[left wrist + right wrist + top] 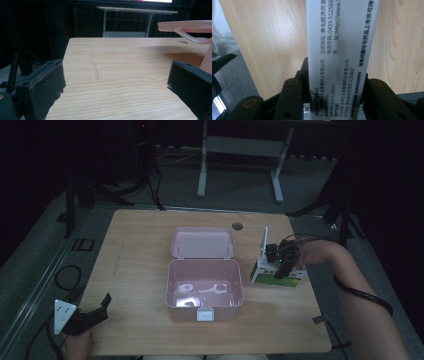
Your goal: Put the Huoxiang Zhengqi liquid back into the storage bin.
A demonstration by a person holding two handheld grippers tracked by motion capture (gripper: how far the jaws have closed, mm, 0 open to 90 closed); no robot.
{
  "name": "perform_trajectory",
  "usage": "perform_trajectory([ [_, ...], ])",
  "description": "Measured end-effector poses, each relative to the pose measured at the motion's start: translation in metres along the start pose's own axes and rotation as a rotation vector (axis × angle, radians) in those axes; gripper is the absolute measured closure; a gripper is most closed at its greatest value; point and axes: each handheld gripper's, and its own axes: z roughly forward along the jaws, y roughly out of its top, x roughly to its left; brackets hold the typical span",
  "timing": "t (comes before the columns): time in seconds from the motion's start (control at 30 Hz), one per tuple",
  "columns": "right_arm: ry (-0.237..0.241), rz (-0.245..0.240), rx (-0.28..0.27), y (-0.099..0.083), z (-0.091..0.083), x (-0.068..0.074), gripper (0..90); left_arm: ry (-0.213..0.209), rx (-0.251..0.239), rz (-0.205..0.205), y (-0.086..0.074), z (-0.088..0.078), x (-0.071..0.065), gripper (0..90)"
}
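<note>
Jaws clamped on carton [342,50], beside probably empty pink box [205,290].

Left claw [95,312]: black body and padded black jaws, grey three-cornered plate with dark dots. Right claw [280,262]: black, brass-coloured screws at jaw bases, black trailing cable. Forearms unsleeved.

A white box [342,45] printed with black Chinese text and phone numbers runs up the middle of the right gripper view, from the bottom edge to the top. The right tool [335,100] grips it: one black jaw presses each long side near the bottom. The print at the far end is blurred and hard to read. Behind the box lies the light wooden counter [269,42]. Past the counter's edge at the left is what looks like grey floor [237,75].
</note>
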Motion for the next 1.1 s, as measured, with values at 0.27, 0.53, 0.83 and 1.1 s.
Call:
perform_trajectory([
  [0.27,-0.014,0.007,-0.021,0.002,-0.021,0.007,63.8,0.001,0.004,-0.001,0.000,0.001,0.000,1.0],
  [0.53,-0.027,-0.011,-0.022,0.011,-0.043,0.016,63.8,0.002,0.001,-0.004,0.000,0.000,0.000,1.0],
  [0.83,-0.027,-0.028,-0.015,0.030,-0.061,0.023,63.8,0.002,0.000,-0.003,0.000,0.000,0.000,1.0],
  [1.1,-0.021,-0.060,-0.021,0.051,-0.066,0.030,63.8,0.001,-0.002,-0.003,0.000,0.000,0.000,1.0],
])
